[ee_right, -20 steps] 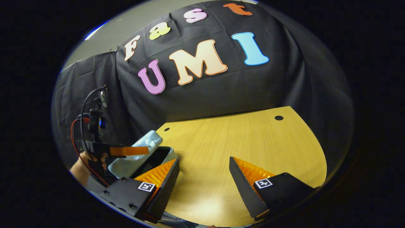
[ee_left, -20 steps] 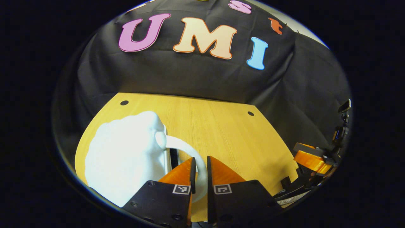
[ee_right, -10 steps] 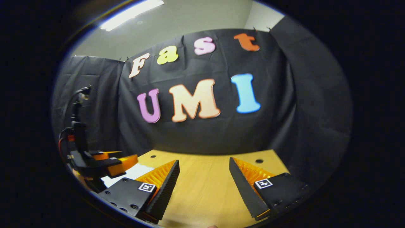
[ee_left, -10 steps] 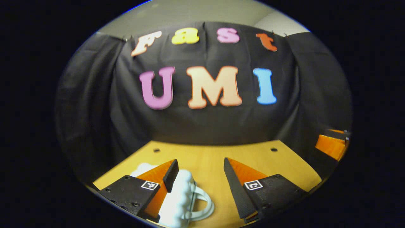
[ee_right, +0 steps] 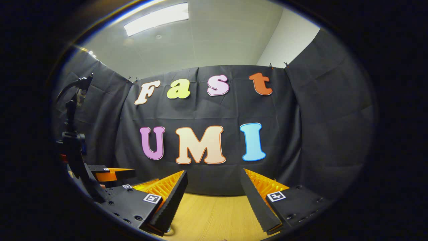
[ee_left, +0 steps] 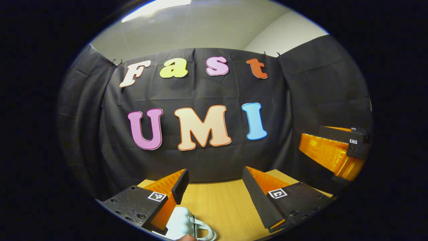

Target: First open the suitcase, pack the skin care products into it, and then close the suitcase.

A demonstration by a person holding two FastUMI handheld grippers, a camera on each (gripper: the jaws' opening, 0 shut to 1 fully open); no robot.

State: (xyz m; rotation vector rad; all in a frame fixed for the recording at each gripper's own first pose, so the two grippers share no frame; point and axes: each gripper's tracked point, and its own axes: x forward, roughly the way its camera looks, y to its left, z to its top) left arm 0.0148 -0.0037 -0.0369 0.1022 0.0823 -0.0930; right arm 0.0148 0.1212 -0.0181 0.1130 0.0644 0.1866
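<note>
The pale suitcase (ee_left: 180, 226) lies on the wooden table (ee_left: 220, 201), and a small part of it with its loop handle (ee_left: 204, 231) shows below my left gripper's left finger. My left gripper (ee_left: 214, 174) is open, held above the case and apart from it, with nothing between its fingers. My right gripper (ee_right: 213, 174) is open too, hanging over bare table (ee_right: 207, 217). The right gripper (ee_left: 334, 149) also appears at the right edge of the left gripper view, and the left gripper (ee_right: 112, 174) at the left of the right gripper view. I cannot see any skin care products.
The black booth wall (ee_left: 200, 157) rises just behind the table's far edge. Above it are a pale ceiling and a light strip (ee_right: 155, 18). A dark stand with cables (ee_right: 72, 127) is at the far left of the right gripper view.
The left gripper let go of the suitcase handle and opened. Both grippers rose and tilted up towards the wall, so the suitcase slid to the bottom of the left gripper view.
</note>
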